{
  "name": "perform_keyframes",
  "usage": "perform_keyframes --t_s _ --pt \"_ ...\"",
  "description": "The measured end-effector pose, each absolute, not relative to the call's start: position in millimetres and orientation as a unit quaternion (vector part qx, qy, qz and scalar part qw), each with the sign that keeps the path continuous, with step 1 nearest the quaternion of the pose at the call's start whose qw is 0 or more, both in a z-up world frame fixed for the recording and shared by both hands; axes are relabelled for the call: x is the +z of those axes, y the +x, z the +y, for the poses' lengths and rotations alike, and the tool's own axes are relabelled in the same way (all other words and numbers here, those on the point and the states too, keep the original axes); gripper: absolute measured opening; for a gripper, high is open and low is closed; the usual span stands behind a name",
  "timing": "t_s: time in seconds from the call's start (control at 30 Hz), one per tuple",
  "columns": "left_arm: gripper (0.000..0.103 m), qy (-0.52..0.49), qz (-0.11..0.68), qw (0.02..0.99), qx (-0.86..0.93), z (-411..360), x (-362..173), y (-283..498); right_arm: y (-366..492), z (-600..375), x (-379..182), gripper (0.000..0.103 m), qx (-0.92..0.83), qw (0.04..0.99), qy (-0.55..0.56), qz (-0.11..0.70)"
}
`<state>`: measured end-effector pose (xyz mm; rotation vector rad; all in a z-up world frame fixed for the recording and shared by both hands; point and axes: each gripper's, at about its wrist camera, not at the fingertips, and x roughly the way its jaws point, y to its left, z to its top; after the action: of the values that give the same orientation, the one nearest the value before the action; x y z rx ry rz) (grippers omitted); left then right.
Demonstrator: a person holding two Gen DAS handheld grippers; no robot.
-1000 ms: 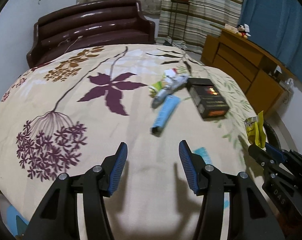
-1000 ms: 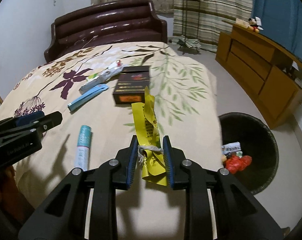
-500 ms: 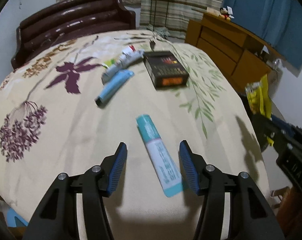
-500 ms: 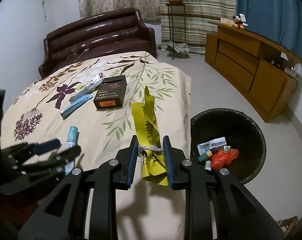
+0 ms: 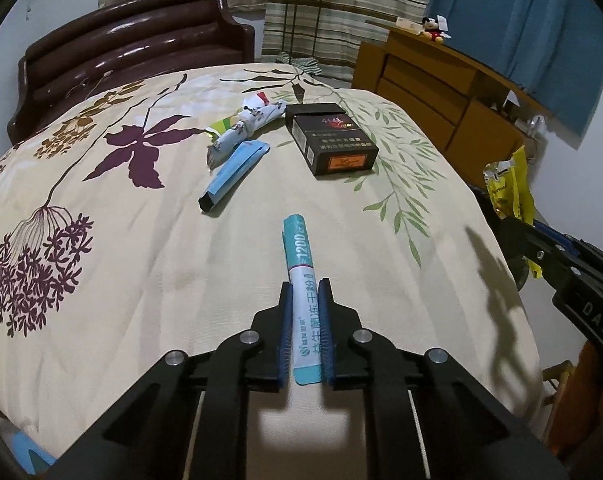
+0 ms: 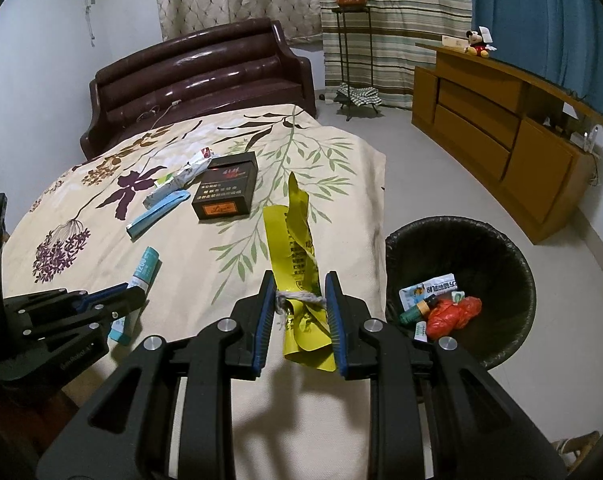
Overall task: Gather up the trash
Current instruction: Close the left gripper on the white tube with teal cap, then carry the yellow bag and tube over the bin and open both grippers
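Your left gripper (image 5: 305, 292) has just been closing and is now clamping the teal sachet (image 5: 304, 280) lying on the bedspread (image 5: 141, 260); your right gripper (image 6: 299, 280) is pinching the yellow wrapper (image 6: 297, 248) beside the trash bin (image 6: 461, 240).

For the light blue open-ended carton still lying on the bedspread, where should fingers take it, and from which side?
Grip the light blue carton across its narrow width near the middle, coming from above. It lies flat, long and slim. Its far end almost touches the crumpled wrapper, so favour the open dark near end.
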<state>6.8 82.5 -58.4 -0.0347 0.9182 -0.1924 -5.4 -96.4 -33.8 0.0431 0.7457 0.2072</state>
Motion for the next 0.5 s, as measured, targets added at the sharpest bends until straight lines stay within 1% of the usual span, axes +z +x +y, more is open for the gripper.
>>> perform_keyframes --t_s 0.13,0.5 --pt "0.011 -0.014 0.432 0.896 -0.099 82 -54 6 -5 -96 -34 0.024 0.101 0.926 0.021 0.363" --pt "0.011 0.000 0.390 0.911 -0.132 59 -30 13 -4 -107 -30 0.024 0.078 0.932 0.024 0.352"
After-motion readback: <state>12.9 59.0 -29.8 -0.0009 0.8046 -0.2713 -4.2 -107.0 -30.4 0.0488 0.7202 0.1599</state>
